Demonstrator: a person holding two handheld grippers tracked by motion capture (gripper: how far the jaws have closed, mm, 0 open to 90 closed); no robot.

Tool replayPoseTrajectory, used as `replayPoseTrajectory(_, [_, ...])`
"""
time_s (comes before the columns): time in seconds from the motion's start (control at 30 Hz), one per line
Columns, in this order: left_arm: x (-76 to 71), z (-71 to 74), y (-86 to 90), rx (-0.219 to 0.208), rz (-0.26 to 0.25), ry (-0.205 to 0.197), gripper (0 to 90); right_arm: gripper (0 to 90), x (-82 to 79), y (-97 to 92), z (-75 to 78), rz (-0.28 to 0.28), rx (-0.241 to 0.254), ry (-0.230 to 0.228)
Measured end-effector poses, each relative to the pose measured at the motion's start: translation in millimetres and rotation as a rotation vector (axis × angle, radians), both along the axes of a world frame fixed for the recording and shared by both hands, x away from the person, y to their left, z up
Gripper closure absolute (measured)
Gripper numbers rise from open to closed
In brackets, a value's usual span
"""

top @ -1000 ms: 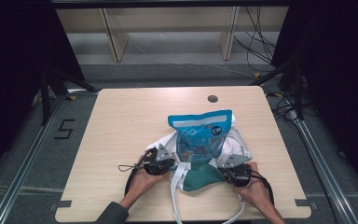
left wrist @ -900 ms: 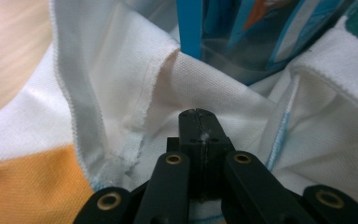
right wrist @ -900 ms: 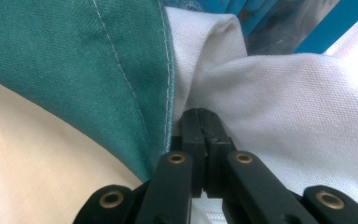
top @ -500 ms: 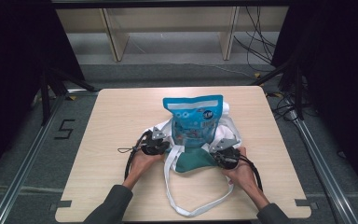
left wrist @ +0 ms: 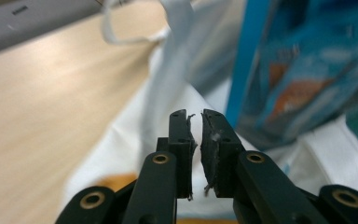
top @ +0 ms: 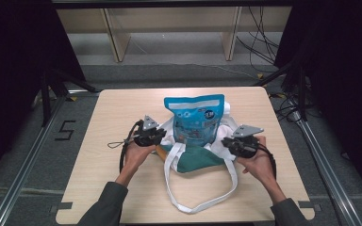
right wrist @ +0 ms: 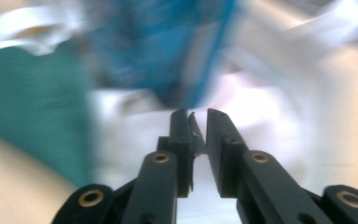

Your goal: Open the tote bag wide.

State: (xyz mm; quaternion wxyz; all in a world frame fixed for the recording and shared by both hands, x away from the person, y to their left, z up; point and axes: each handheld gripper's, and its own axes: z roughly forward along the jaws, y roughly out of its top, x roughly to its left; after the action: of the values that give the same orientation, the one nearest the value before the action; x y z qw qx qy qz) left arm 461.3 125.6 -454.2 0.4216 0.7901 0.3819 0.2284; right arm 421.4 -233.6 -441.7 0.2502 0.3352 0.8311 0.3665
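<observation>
A blue printed pouch (top: pixel 195 120) stands upright in a white tote bag (top: pixel 222 129) with a green panel (top: pixel 195 160), and the bag's long handles (top: pixel 202 202) trail toward me. My left gripper (top: pixel 162 137) sits at the bag's left rim and my right gripper (top: pixel 226 142) at its right rim. In the left gripper view the jaws (left wrist: pixel 196 116) have just been opening to a narrow gap, with nothing between them and white cloth (left wrist: pixel 135 140) behind. The right gripper (right wrist: pixel 198 114) has opened the same way, with white cloth (right wrist: pixel 270 116) and the blurred pouch (right wrist: pixel 168 51) beyond.
The bag lies mid-way across a light wooden table (top: pixel 122 113). A wooden shelf frame (top: pixel 118 37) and loose cables (top: pixel 264 42) stand on the floor behind it. A "5" mark (top: pixel 65 130) is on the floor at the left.
Both hands have moved away from the table's near edge and lifted a little. The bag and pouch have shifted farther onto the table, and the handles now lie fully on it.
</observation>
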Motion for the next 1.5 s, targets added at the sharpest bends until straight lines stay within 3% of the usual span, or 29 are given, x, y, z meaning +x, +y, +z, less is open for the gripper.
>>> replayPoseTrajectory(0.03, [3.4,2.3,3.8,0.008,0.007,-0.006,80.5,80.4,3.4,-5.6,3.6,-0.03,-0.022,-0.029])
replayPoseTrajectory(0.07, [6.6,2.0,6.6,-0.012,0.025,-0.004,80.4,80.4,8.5,-12.5,5.4,-0.046,-0.029,-0.038])
replayPoseTrajectory(0.1, [10.2,0.8,9.5,-0.029,0.033,0.013,80.5,80.4,12.7,-18.3,5.2,-0.073,-0.014,-0.017])
replayPoseTrajectory(0.17, [17.1,-4.4,13.3,-0.071,0.043,0.041,80.5,79.9,24.1,-28.4,-0.1,-0.121,-0.011,-0.021])
replayPoseTrajectory(0.23, [23.6,-10.5,13.6,-0.06,0.052,0.056,80.5,80.1,35.7,-34.5,-7.7,-0.142,0.005,0.0])
replayPoseTrajectory(0.3, [29.1,-16.6,12.7,-0.075,0.047,0.082,79.0,78.6,45.0,-36.0,-14.3,-0.168,0.006,0.05])
replayPoseTrajectory(0.33, [31.5,-20.0,11.4,-0.085,0.05,0.099,78.6,78.6,49.1,-36.3,-17.5,-0.173,0.011,0.049])
replayPoseTrajectory(0.37, [33.2,-22.3,10.1,-0.064,0.048,0.095,79.0,79.6,55.8,-37.5,-22.3,-0.167,0.009,0.041])
replayPoseTrajectory(0.43, [36.8,-26.0,8.8,-0.019,0.049,0.091,79.2,80.7,61.3,-38.0,-29.9,-0.177,-0.008,0.074])
replayPoseTrajectory(0.47, [38.4,-27.8,8.7,-0.02,0.051,0.097,80.7,84.1,63.4,-38.9,-34.5,-0.182,-0.002,0.098])
replayPoseTrajectory(0.5, [41.6,-32.3,7.7,-0.049,0.065,0.101,81.7,86.1,64.6,-40.5,-36.7,-0.179,0.005,0.117])
replayPoseTrajectory(0.57, [46.1,-38.4,8.4,-0.066,0.07,0.118,83.4,87.4,68.1,-43.3,-42.5,-0.182,0.002,0.121])
replayPoseTrajectory(0.67, [51.4,-48.0,9.7,-0.056,0.071,0.142,83.7,87.7,70.3,-43.9,-46.7,-0.193,-0.007,0.129])
replayPoseTrajectory(0.7, [52.8,-49.6,10.8,-0.03,0.057,0.152,83.7,87.8,71.1,-43.1,-49.4,-0.196,-0.02,0.132])
replayPoseTrajectory(0.77, [55.2,-57.1,7.4,-0.03,0.068,0.156,83.5,88.0,73.1,-42.0,-59.0,-0.183,-0.07,0.13])
replayPoseTrajectory(0.8, [55.0,-57.0,8.0,-0.009,0.061,0.155,83.5,88.1,73.6,-41.2,-64.2,-0.178,-0.077,0.13])
replayPoseTrajectory(0.87, [53.8,-54.1,6.7,-0.04,0.084,0.151,82.7,87.9,73.3,-39.9,-64.8,-0.188,-0.072,0.124])
replayPoseTrajectory(0.9, [53.5,-51.3,8.8,-0.02,0.076,0.157,80.9,87.5,73.1,-40.5,-62.7,-0.188,-0.078,0.128])
replayPoseTrajectory(0.93, [52.6,-49.8,6.6,-0.055,0.097,0.138,78.1,86.7,72.9,-40.5,-62.3,-0.194,-0.068,0.132])
replayPoseTrajectory(1.03, [47.8,-39.7,8.3,-0.093,0.1,0.136,65.5,80.1,72.0,-45.0,-54.9,-0.203,-0.035,0.126])
replayPoseTrajectory(1.07, [45.5,-34.2,9.0,-0.092,0.095,0.123,63.7,78.3,70.7,-44.8,-50.8,-0.219,-0.003,0.131])
replayPoseTrajectory(1.13, [40.3,-22.4,9.5,-0.101,0.076,0.109,59.6,76.1,68.7,-46.8,-41.9,-0.215,0.005,0.113])
replayPoseTrajectory(1.2, [33.1,-12.0,7.1,-0.147,0.068,0.097,57.6,74.2,64.7,-48.3,-30.4,-0.208,0.025,0.087])
replayPoseTrajectory(1.27, [25.4,-1.3,5.0,-0.11,0.041,0.08,57.6,73.7,60.2,-50.8,-20.6,-0.2,0.064,0.075])
replayPoseTrajectory(1.33, [19.0,7.2,2.9,-0.116,0.031,0.071,55.9,72.7,57.9,-52.7,-14.9,-0.184,0.078,0.049])
replayPoseTrajectory(1.37, [16.2,10.6,1.3,-0.141,0.033,0.066,55.4,72.4,54.8,-52.9,-10.6,-0.176,0.098,0.062])
replayPoseTrajectory(1.4, [14.3,14.7,2.3,-0.138,0.016,0.071,54.5,71.6,51.9,-50.9,-8.4,-0.184,0.128,0.063])
replayPoseTrajectory(1.43, [12.4,16.9,0.7,-0.172,0.009,0.076,53.4,70.8,50.4,-49.6,-6.5,-0.174,0.138,0.064])
replayPoseTrajectory(1.5, [9.7,19.4,0.9,-0.167,-0.003,0.083,50.9,67.9,47.3,-45.3,-3.0,-0.167,0.134,0.061])
